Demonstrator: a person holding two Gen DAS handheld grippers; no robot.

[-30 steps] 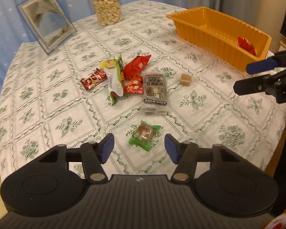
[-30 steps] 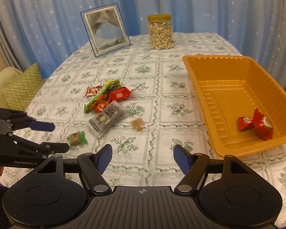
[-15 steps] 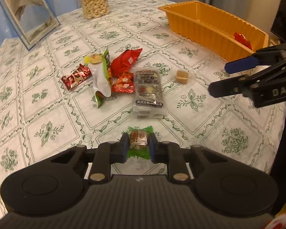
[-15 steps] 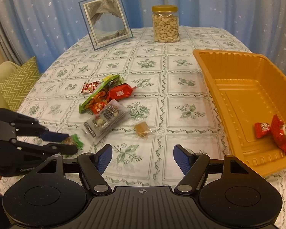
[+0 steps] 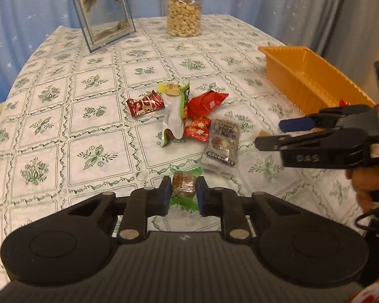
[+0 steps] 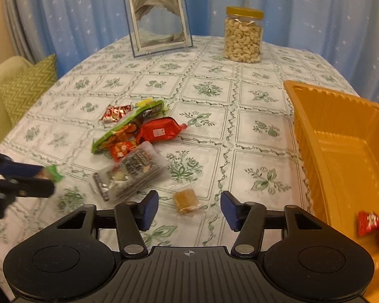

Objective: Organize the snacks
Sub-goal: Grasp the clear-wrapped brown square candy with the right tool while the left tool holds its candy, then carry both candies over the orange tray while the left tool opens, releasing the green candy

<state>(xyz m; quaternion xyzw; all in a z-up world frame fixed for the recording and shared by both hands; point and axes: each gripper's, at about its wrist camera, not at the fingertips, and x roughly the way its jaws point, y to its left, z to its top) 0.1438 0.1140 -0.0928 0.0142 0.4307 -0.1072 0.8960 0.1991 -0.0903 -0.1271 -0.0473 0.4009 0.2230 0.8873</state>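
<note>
Left fingers (image 5: 182, 195) clamp green-wrapped candy (image 5: 184, 186); right fingers (image 6: 189, 210) closing, unclenched, astride caramel (image 6: 186, 200); orange tray (image 6: 341, 136) holds red candies (image 6: 376, 224).

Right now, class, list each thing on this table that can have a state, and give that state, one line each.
Left gripper: jaws shut on the green-wrapped candy.
Right gripper: jaws open and just been closing; brown candy lies between them, untouched.
Cashew jar: upright, yellow lid on.
Orange tray: open-topped, holding red-wrapped snacks.
Picture frame: standing, leaning back.
Snack pile: loose on the tablecloth, wrappers overlapping.
</note>
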